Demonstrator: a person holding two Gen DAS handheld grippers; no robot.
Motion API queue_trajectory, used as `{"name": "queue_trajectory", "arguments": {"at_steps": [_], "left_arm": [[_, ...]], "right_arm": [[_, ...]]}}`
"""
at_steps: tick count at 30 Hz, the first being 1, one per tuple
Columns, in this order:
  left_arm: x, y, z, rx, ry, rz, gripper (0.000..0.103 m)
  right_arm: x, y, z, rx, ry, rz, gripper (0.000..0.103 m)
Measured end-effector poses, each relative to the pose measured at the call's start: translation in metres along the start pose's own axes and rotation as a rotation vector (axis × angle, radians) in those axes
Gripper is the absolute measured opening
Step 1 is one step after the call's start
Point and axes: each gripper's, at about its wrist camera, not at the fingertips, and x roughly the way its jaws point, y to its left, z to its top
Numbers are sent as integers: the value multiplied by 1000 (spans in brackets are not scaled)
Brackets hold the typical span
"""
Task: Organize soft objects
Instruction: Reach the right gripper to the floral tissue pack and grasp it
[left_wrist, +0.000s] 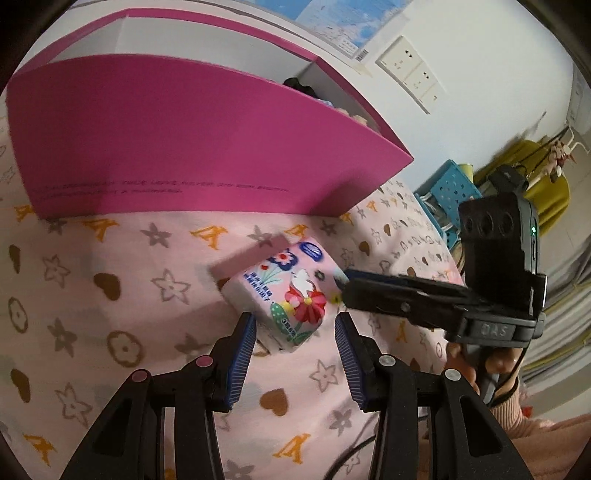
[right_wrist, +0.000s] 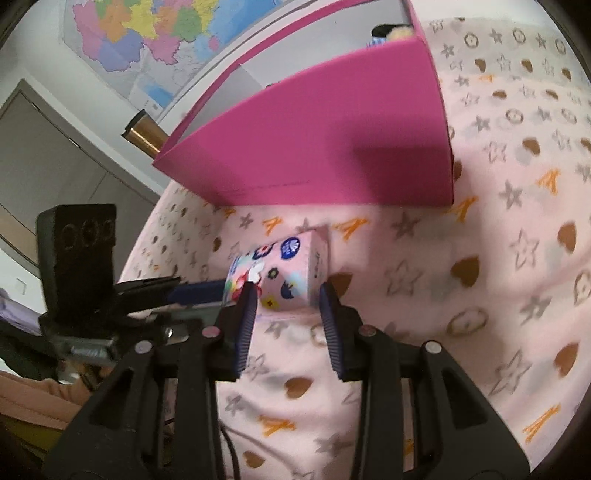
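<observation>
A small flower-printed tissue pack (left_wrist: 280, 295) (right_wrist: 280, 271) lies on the pink patterned blanket (left_wrist: 110, 314) (right_wrist: 480, 258), just in front of a tall magenta box (left_wrist: 177, 147) (right_wrist: 314, 147). My left gripper (left_wrist: 295, 325) is open and low over the pack. The pack's near end sits between the tips, and a gap shows on its right side. My right gripper (right_wrist: 288, 295) (left_wrist: 341, 286) comes in from the right, open, its tips straddling the pack's near corner without a clear squeeze. Soft toys (left_wrist: 299, 86) (right_wrist: 391, 31) peek out of the box.
The box stands close behind the pack. A blue perforated basket (left_wrist: 454, 188) and a yellow chair (left_wrist: 546, 177) stand beyond the bed's edge. Wall sockets (left_wrist: 410, 70) and a map (right_wrist: 147, 37) hang behind. A hand (left_wrist: 495, 363) in a pink sleeve holds the right gripper.
</observation>
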Motion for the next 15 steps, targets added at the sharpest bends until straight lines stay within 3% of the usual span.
{"name": "queue_trajectory", "arguments": {"at_steps": [3, 6, 15], "left_arm": [[-4, 7, -2, -8, -2, 10, 44], [-5, 9, -2, -19, -7, 19, 44], [-2, 3, 2, 16, -1, 66, 32]], "right_arm": [[-1, 0, -4, 0, 10, 22, 38], [-4, -2, -2, -4, -8, -13, 38], [10, -1, 7, -19, -11, -40, 38]]}}
